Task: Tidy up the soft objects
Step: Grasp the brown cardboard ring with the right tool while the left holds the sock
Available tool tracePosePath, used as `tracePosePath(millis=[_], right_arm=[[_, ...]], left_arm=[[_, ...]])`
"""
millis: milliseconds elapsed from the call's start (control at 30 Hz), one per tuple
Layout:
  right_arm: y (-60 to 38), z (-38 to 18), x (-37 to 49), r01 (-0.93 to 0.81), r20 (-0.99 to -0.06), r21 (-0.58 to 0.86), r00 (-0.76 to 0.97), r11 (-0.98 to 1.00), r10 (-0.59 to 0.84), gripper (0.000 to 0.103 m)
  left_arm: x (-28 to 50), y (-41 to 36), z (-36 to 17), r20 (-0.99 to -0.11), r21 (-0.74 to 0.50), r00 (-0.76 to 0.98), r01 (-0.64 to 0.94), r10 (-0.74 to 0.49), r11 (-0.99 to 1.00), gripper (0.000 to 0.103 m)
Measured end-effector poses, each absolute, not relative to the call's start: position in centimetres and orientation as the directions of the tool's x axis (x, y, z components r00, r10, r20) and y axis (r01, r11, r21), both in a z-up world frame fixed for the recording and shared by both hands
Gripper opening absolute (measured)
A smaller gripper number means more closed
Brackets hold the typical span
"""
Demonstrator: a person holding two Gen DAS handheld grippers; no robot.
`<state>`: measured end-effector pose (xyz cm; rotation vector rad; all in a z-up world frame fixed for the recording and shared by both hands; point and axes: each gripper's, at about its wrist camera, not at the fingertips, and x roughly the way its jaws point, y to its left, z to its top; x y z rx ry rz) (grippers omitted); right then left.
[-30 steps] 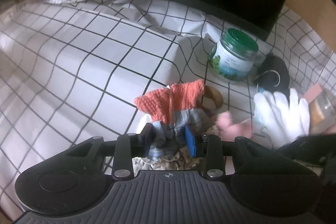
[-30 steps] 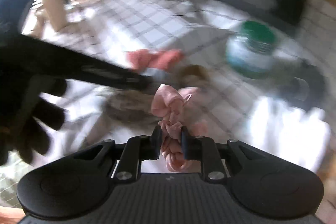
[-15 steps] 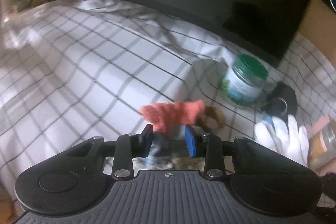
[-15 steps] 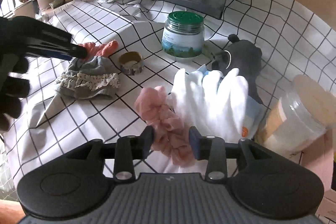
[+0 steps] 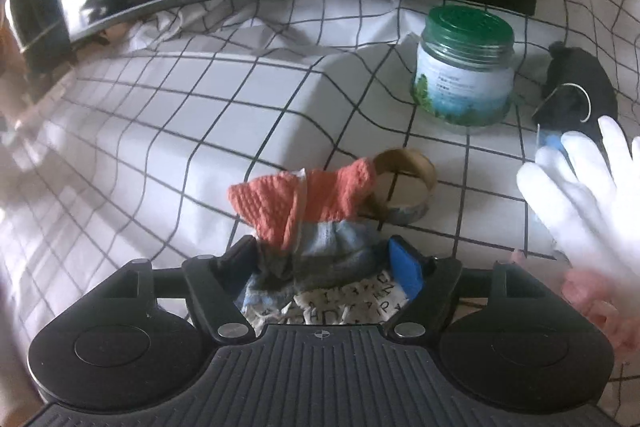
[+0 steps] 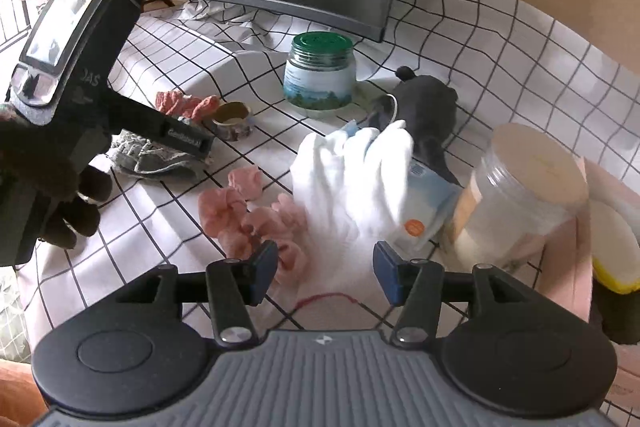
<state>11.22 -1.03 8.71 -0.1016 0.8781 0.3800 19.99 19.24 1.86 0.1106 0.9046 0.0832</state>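
Presently, we read this moment as two releases side by side.
Left gripper (image 5: 324, 261): its jaws are opening; we see the orange and blue sock (image 5: 308, 211) between them, no longer pinched, resting on a lettered cloth (image 5: 344, 303).
Sock placement: we judge it is laid on that cloth to gather the soft things into one heap, just beside the tape roll (image 5: 404, 183).
Right gripper (image 6: 325, 273): its jaws are opening with nothing pressed between the pads; the pink scrunchie (image 6: 248, 215) lies just ahead of its left finger.
Scrunchie placement: it touches the white glove (image 6: 352, 179), which we take as a second soft group.
Hard items: the green-lidded jar (image 6: 320, 75) and the clear tub (image 6: 520, 195) stand apart on the checked cloth (image 6: 500, 67).
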Motion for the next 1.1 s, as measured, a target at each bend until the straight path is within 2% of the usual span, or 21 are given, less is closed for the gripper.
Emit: tracePosePath(millis=[167, 200, 233, 267, 300, 333, 467, 733, 933, 1100], right_arm=[[-1.7, 8.4, 10.9, -0.357, -0.772, 0.072, 0.572, 0.931, 0.279, 0.054], [-1.7, 8.4, 10.8, -0.36, -0.77, 0.071, 0.573, 0.93, 0.281, 0.054], [-1.7, 8.4, 10.6, -0.364, -0.767, 0.068, 0.576, 0.929, 0.282, 0.054], [-1.7, 8.5, 10.4, -0.37, -0.763, 0.062, 0.581, 0.927, 0.283, 0.054], [-1.7, 8.6, 10.2, -0.374, -0.758, 0.054, 0.588, 0.926, 0.282, 0.054], [-1.7, 8.7, 10.1, -0.378, -0.754, 0.044, 0.595, 0.925, 0.279, 0.054], [-1.5, 8.9, 10.2, -0.374, -0.746, 0.031, 0.608, 0.927, 0.271, 0.054], [-0.1, 10.2, 12.2, -0.363, -0.716, 0.023, 0.644, 0.932, 0.269, 0.059], [2.6, 11.3, 14.0, -0.422, -0.688, 0.022, 0.652, 0.906, 0.321, 0.065], [6.3, 10.8, 16.6, -0.487, -0.693, 0.071, 0.603, 0.87, 0.394, 0.066]], left_arm=[[20.0, 20.1, 1.8, -0.789, 0.098, 0.607, -0.023, 0.092, 0.995, 0.074], [20.0, 20.1, 1.9, -0.785, 0.11, 0.612, -0.018, 0.098, 0.994, 0.065], [19.8, 20.1, 2.0, -0.778, 0.129, 0.617, -0.028, 0.119, 0.991, 0.05], [19.6, 20.2, 2.1, -0.77, 0.148, 0.622, -0.046, 0.144, 0.988, 0.043], [19.3, 20.4, 2.2, -0.763, 0.157, 0.627, -0.062, 0.161, 0.986, 0.029], [19.0, 20.8, 2.4, -0.756, 0.151, 0.634, -0.074, 0.163, 0.986, 0.024], [17.7, 22.8, 3.0, -0.746, 0.048, 0.66, -0.082, 0.09, 0.995, 0.018], [14.9, 26.8, 5.0, -0.703, -0.08, 0.71, -0.115, 0.026, 0.99, 0.017], [13.9, 29.5, 7.6, -0.653, -0.156, 0.757, -0.12, -0.011, 0.98, 0.017], [13.3, 31.0, 8.4, -0.644, -0.19, 0.764, -0.1, -0.047, 0.977, 0.017]])
